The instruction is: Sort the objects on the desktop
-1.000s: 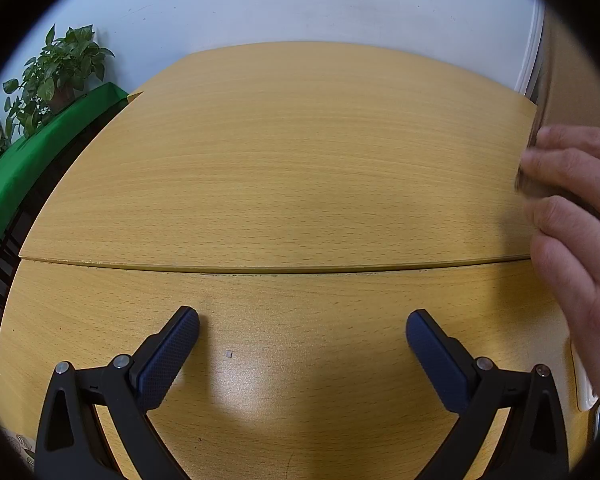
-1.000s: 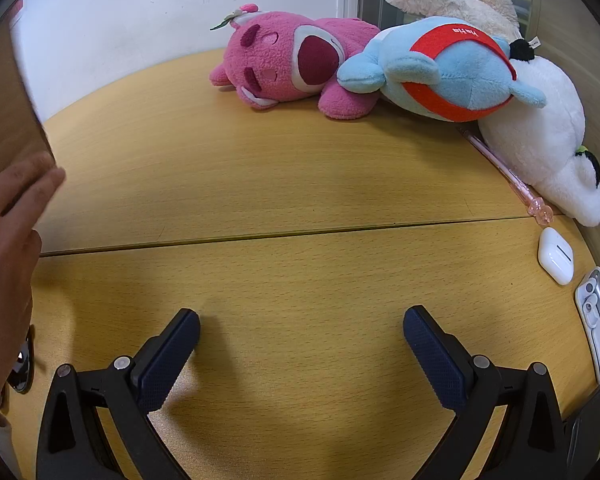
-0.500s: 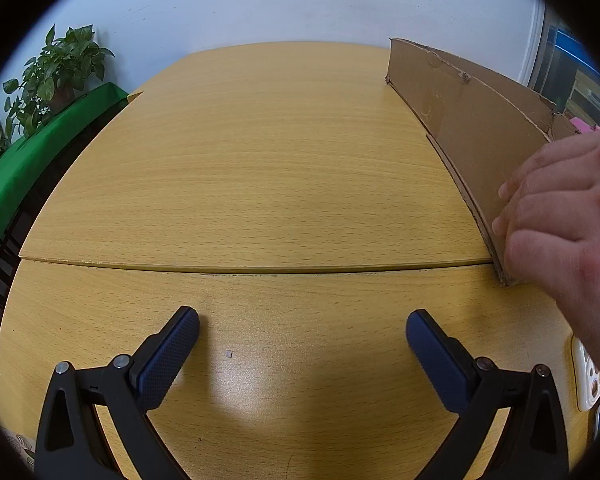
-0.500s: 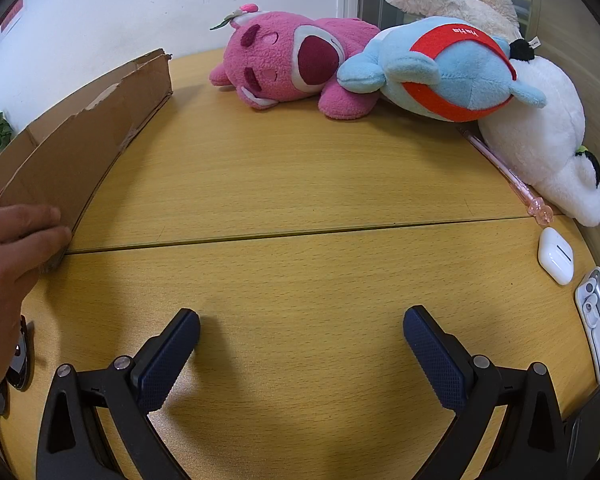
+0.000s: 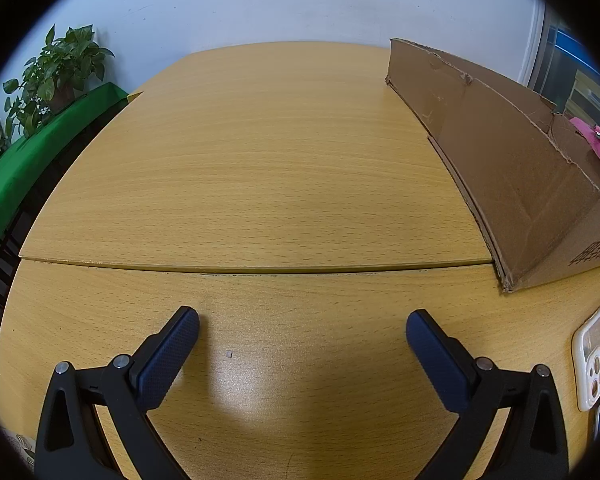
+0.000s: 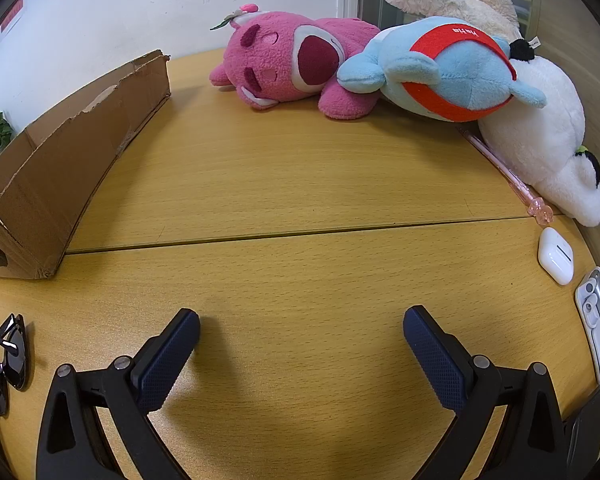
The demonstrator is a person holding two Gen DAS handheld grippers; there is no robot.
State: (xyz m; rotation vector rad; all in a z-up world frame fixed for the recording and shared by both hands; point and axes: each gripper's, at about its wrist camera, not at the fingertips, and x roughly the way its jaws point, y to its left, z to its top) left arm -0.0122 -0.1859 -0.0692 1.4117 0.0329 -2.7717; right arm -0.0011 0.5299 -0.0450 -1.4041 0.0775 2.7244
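A shallow cardboard box (image 5: 512, 168) (image 6: 56, 168) lies on the wooden table between the two views. My left gripper (image 5: 302, 332) hangs open over bare table, the box to its right. My right gripper (image 6: 300, 330) is open too, with nothing between its fingers. Far side of the right wrist view: a pink plush (image 6: 288, 64), a blue and red plush (image 6: 448, 68) and a white plush (image 6: 540, 136). A pink pen (image 6: 508, 172), a white earbud case (image 6: 556, 254) and black sunglasses (image 6: 4, 360) lie nearby. A phone in a white case (image 5: 594, 356) sits at the left view's right edge.
A green ledge (image 5: 32, 168) with potted plants (image 5: 56, 68) runs along the table's left side. A white wall stands behind. A grey and white device (image 6: 598, 316) lies at the right edge in the right wrist view. A seam (image 5: 252, 268) crosses the table.
A hand set the cardboard box down on the table and has withdrawn out of view. Neither gripper has moved.
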